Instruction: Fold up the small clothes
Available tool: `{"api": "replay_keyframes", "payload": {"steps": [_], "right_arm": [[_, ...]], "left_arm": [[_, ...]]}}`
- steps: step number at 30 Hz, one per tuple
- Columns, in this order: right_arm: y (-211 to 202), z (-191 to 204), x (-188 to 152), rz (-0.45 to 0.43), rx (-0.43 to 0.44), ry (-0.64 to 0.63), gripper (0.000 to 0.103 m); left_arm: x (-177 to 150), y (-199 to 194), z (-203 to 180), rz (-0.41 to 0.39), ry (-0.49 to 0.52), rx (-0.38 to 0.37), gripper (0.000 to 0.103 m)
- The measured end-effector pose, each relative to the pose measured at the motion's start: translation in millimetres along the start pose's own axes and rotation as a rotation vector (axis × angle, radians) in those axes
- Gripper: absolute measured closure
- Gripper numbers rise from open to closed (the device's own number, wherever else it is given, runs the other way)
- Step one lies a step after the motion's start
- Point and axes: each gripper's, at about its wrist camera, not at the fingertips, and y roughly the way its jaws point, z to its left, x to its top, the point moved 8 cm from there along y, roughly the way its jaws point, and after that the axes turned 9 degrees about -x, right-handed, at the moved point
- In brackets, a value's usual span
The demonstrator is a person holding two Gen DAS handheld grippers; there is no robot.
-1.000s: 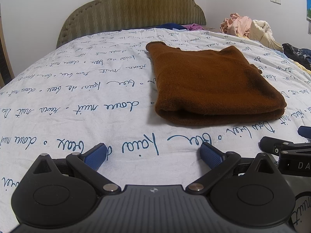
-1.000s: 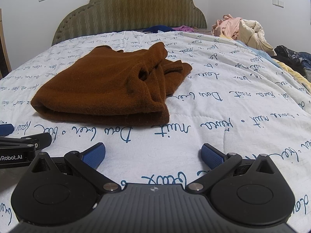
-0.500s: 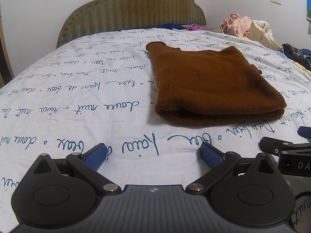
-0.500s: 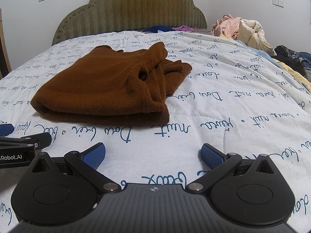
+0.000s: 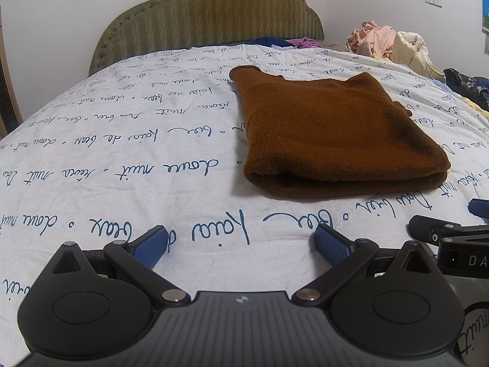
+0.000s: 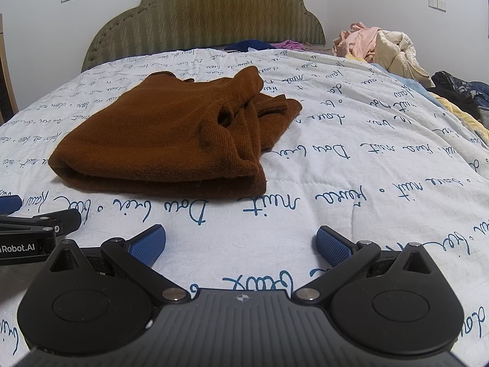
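Observation:
A brown knitted garment (image 5: 333, 134) lies folded on the white bedspread with blue script (image 5: 122, 153). In the right wrist view the garment (image 6: 165, 140) shows its folded edge toward me and loose cuffs at its far right. My left gripper (image 5: 240, 244) is open and empty, low over the bedspread, short of the garment's near left corner. My right gripper (image 6: 241, 244) is open and empty, short of the garment's near right corner. Each gripper shows at the edge of the other's view: the right one (image 5: 452, 238) and the left one (image 6: 33, 223).
A green padded headboard (image 5: 207, 18) stands at the far end of the bed. A pile of pink and cream clothes (image 6: 379, 49) lies at the far right, with dark clothes (image 6: 458, 88) along the right edge. Blue and purple items (image 6: 266, 44) lie by the headboard.

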Motion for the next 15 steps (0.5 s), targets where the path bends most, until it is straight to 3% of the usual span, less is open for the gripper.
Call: {"api": "replay_keyframes", "payload": {"steps": [15], "right_arm": [[1.2,0.4,-0.7,0.003,0.001,-0.002,0.000]], "left_arm": [[0.0,0.2,0.0,0.001,0.001,0.001,0.000]]}}
